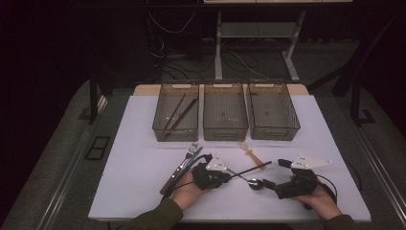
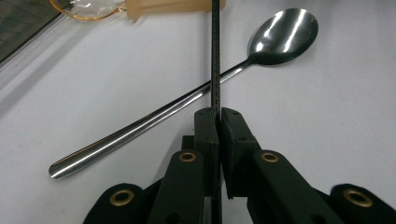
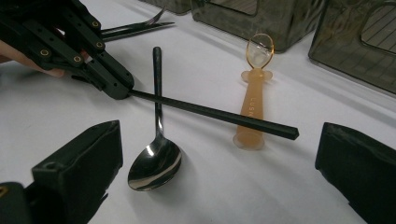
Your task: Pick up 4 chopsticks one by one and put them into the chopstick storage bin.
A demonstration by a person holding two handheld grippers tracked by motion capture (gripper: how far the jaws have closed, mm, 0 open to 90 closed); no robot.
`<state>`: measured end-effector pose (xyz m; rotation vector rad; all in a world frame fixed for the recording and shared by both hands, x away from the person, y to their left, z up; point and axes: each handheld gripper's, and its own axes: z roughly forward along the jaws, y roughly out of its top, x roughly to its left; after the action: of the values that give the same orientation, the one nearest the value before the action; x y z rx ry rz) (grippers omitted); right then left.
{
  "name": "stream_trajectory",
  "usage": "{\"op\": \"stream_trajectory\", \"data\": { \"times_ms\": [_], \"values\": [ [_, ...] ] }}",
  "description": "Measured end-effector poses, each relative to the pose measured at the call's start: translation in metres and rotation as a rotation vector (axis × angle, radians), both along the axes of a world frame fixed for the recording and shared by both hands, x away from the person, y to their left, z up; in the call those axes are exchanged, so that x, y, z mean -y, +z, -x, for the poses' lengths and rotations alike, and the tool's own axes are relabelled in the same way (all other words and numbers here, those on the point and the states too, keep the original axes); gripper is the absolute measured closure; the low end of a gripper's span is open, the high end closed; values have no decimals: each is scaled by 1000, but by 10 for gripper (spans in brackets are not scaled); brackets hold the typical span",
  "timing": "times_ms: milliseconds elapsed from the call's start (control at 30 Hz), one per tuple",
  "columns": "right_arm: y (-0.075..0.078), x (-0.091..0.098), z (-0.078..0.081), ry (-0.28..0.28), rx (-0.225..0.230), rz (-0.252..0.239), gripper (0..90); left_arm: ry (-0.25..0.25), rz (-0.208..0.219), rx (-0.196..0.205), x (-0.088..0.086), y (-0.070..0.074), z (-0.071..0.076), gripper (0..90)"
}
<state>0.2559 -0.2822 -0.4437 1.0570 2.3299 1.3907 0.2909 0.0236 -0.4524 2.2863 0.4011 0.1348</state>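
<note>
Left gripper [image 2: 215,116] clamped on thin black chopstick [image 3: 212,114], right gripper [image 3: 219,163] spread wide, empty.
Crossing shiny steel spoon [image 3: 155,161] on white tabletop [image 1: 134,163]; three smoky plastic bins [image 1: 225,112] behind, dim room beyond.

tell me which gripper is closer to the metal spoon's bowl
Right. The right gripper is open with the spoon bowl just ahead of its jaws. The left gripper sits back along the spoon's handle, shut on a black chopstick that crosses over it.
</note>
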Motion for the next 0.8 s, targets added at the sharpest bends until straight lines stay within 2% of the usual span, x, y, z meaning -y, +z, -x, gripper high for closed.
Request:
{"op": "stream_trajectory", "data": {
  "times_ms": [333, 400, 433, 533, 567, 600, 800],
  "values": [
    [1, 0, 0, -1, 1, -2, 9, 4, 12, -10, 1, 1, 0, 859],
    [1, 1, 0, -1, 2, -3, 9, -9, -6, -4, -1, 2, -1, 859],
    [1, 1, 0, -1, 2, -4, 9, 4, 16, -10, 0, 2, 0, 859],
    [1, 1, 0, 0, 3, -2, 9, 5, 22, -8, -2, 5, -1, 859],
    [1, 0, 1, 0, 3, -1, 9, -10, 6, 1, -4, 7, -2, 859],
    [1, 0, 1, -1, 3, -2, 9, 11, 35, -8, -3, 6, -1, 859],
    [0, 0, 0, 0, 3, 0, 9, 14, 50, -9, -9, 13, -2, 859]
  ]
}}
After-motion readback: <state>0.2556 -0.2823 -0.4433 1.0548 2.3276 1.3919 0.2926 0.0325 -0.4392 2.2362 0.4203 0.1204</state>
